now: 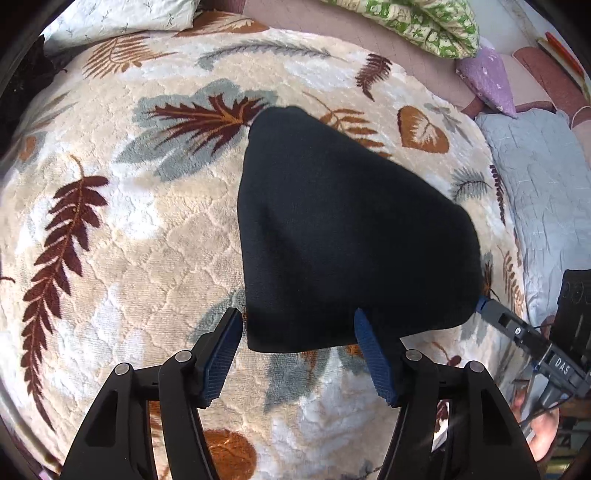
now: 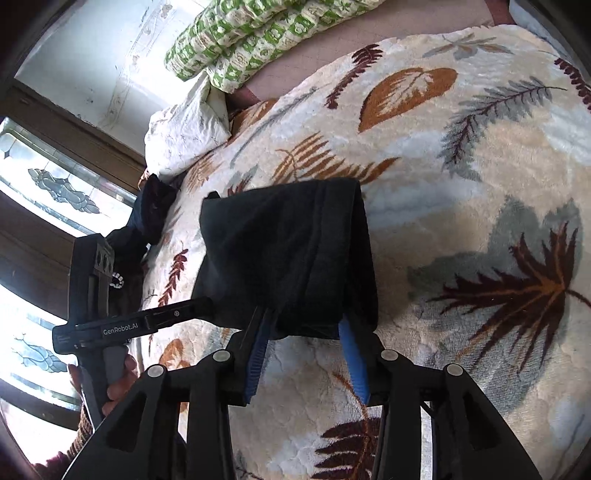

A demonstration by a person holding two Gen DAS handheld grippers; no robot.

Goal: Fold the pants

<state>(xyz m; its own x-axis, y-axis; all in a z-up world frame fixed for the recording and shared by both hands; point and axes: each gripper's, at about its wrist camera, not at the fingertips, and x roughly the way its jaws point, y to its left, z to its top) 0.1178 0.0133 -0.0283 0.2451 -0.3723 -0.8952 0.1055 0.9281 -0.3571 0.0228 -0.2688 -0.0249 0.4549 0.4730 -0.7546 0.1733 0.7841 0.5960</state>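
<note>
Bed covered by a plush cream blanket (image 1: 122, 236) with brown, rust and grey leaf print; black folded pants (image 1: 343, 236) on it, near edge lifted; white pillow (image 1: 122, 18) and green patterned quilt (image 1: 417, 26) at far end; pale blue quilted cloth (image 1: 539, 177) along one side.

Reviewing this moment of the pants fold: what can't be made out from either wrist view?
- Left wrist view: whether the left claw pinches the pants; the dark cloth covers its right pad's tip.
- Left wrist view: the right claw's tips, buried under the pants' edge.
- Right wrist view: how many layers the pants have; black cloth swallows the folds.
- Right wrist view: the left claw's tips, hidden behind the pants.
- Both views: the blanket's edges, cut off.
</note>
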